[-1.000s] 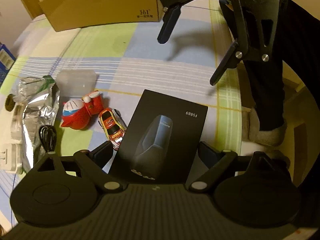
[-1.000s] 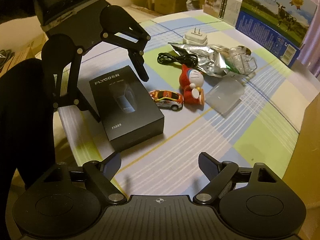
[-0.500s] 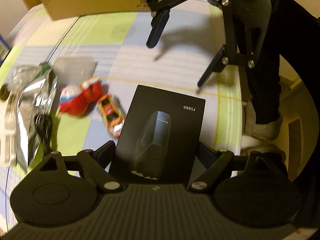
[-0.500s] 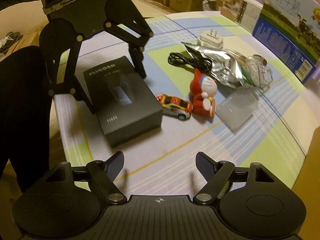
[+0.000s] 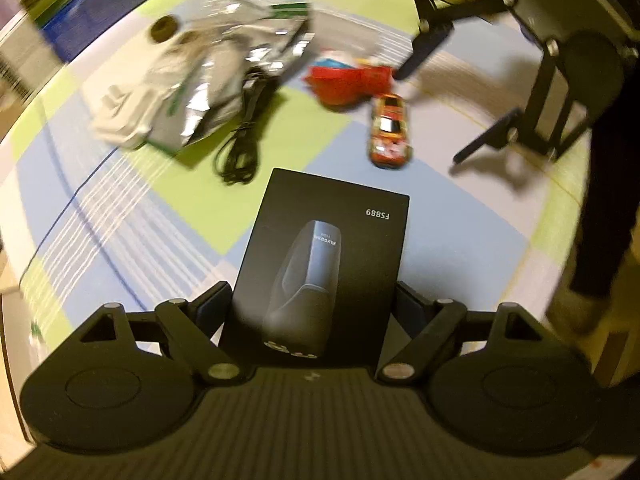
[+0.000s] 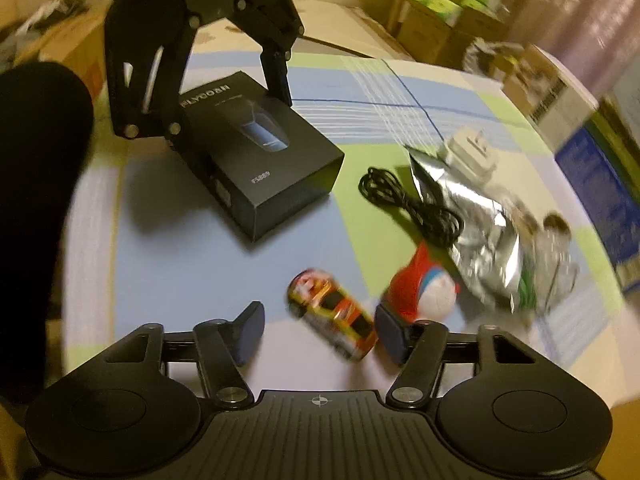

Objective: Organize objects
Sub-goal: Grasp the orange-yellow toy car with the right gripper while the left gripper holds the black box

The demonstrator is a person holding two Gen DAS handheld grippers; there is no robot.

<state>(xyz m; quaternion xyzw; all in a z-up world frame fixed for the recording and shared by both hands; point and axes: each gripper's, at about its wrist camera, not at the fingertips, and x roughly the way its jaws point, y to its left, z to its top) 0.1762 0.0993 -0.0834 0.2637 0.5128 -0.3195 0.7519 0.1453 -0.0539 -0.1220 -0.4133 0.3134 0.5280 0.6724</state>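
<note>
Your left tongs (image 5: 311,304) straddle the black box (image 5: 324,268); your right tongs (image 6: 320,330) hang wide apart over the toy car (image 6: 334,314).

The box sits on the checked counter (image 5: 160,216) with a left finger on each side of its near end; whether they press it, you cannot tell. The toy car lies between your right fingers, untouched. Just beside it stands the red figurine (image 6: 420,292), then the black cable (image 6: 408,200), the foil bag (image 6: 480,220) and the white charger (image 6: 472,152).
</note>
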